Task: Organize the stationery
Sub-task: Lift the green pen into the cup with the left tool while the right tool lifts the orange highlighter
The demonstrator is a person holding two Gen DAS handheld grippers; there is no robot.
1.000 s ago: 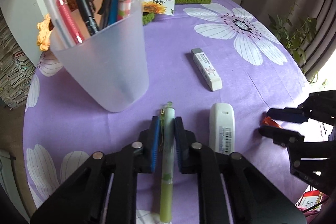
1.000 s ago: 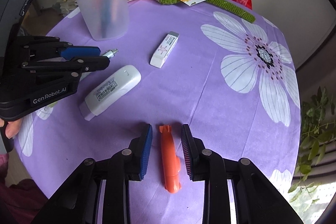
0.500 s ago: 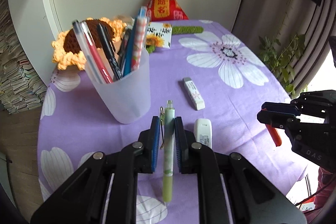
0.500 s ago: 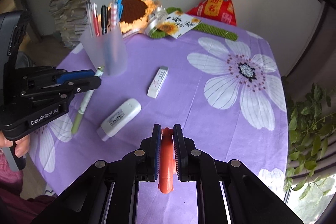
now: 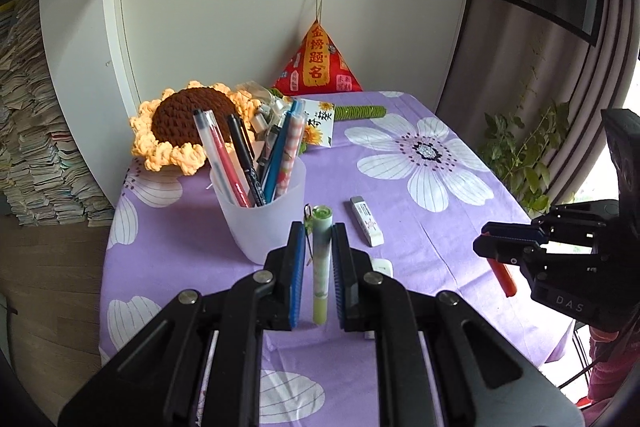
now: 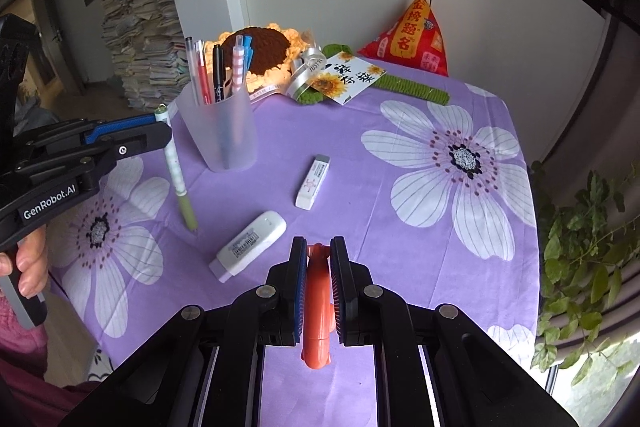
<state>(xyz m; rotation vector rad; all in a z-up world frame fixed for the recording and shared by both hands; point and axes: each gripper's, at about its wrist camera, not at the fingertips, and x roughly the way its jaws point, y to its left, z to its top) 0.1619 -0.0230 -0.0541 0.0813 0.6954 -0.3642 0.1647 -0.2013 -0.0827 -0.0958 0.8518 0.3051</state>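
My left gripper [image 5: 314,239] is shut on a pale green pen [image 5: 321,263] and holds it above the table, tip hanging down, just right of the frosted pen cup [image 5: 262,219] that holds several pens. In the right wrist view the left gripper [image 6: 160,131] and the green pen [image 6: 176,171] hang left of the cup [image 6: 224,135]. My right gripper [image 6: 318,259] is shut on an orange marker [image 6: 317,307], lifted over the near table edge; it also shows in the left wrist view [image 5: 490,245] with the orange marker [image 5: 505,277].
On the purple flowered cloth [image 6: 400,227] lie a white eraser [image 6: 313,181] and a white correction-tape case [image 6: 248,245]. A crochet sunflower [image 5: 180,127], a card [image 6: 348,79] and a red pouch [image 5: 318,63] stand at the back. A plant [image 6: 580,247] is at the right.
Both grippers have risen from the table, each carrying its item: the left with the green pen, the right shut on and lifted the orange marker.
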